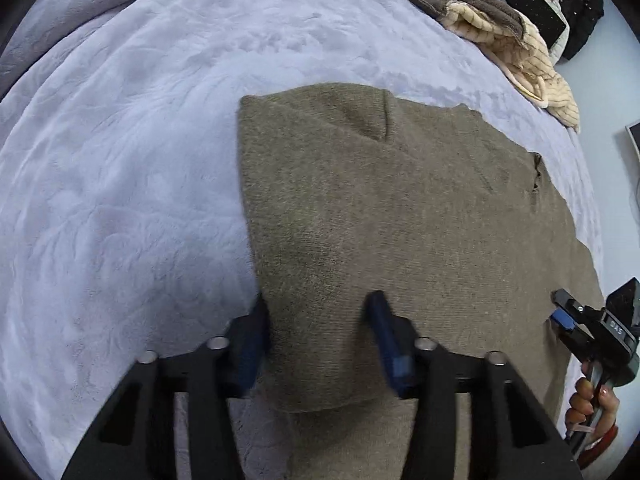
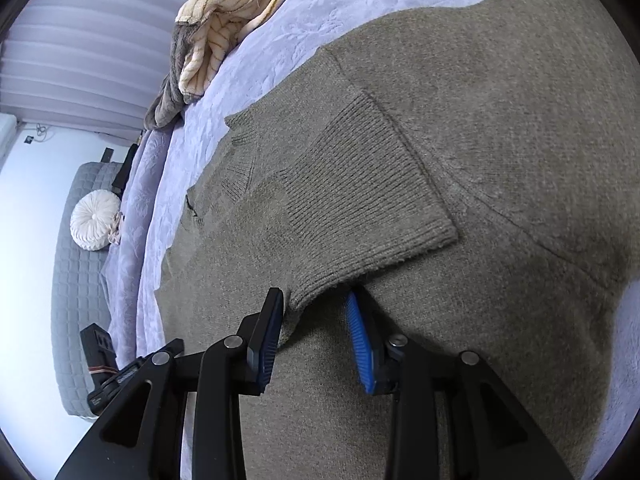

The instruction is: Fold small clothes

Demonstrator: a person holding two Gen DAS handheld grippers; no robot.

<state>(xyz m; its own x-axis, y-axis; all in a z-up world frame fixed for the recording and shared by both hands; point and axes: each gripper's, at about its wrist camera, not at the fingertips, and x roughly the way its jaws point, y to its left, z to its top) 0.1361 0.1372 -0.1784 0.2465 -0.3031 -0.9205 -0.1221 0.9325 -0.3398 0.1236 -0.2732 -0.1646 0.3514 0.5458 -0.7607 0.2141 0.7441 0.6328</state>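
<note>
Sweater (image 1: 400, 216), olive knit, spread flat on the lavender bed cover (image 1: 120, 160), with one sleeve already folded across the body.

Left gripper (image 1: 318, 320): fingers parted wide, gripping nothing, straddling the near end of a folded panel of knit whose lower edge sits just above the gripper body. Blue pads (image 1: 384, 332) on either side of that panel; contact with the cloth not clear.

Right gripper (image 2: 316, 320): fingers likewise spread, holding nothing, the ribbed cuff (image 2: 360, 208) of the folded sleeve lying just ahead, its near corner between the fingertips. Right pad tucked close under the cuff edge; whether touching, cannot tell.

Key relation: cuff directly forward of the right fingers, sleeve running away up and to the left toward the collar (image 2: 240, 152) at the far left edge of the garment. Long axis of the sweater body running roughly near-to-far in the left wrist view, the fold line along its left side. Right gripper clearly nearer the cuff; left gripper nearer the folded left edge. Probably a pinch on the cuff or hem next, then a carry across the body.

Farther out: striped cream blanket (image 1: 512, 44) heaped at the far end of the bed, round white cushion (image 2: 96, 220) on a grey quilted seat (image 2: 76, 280) beyond the bed's left edge.
</note>
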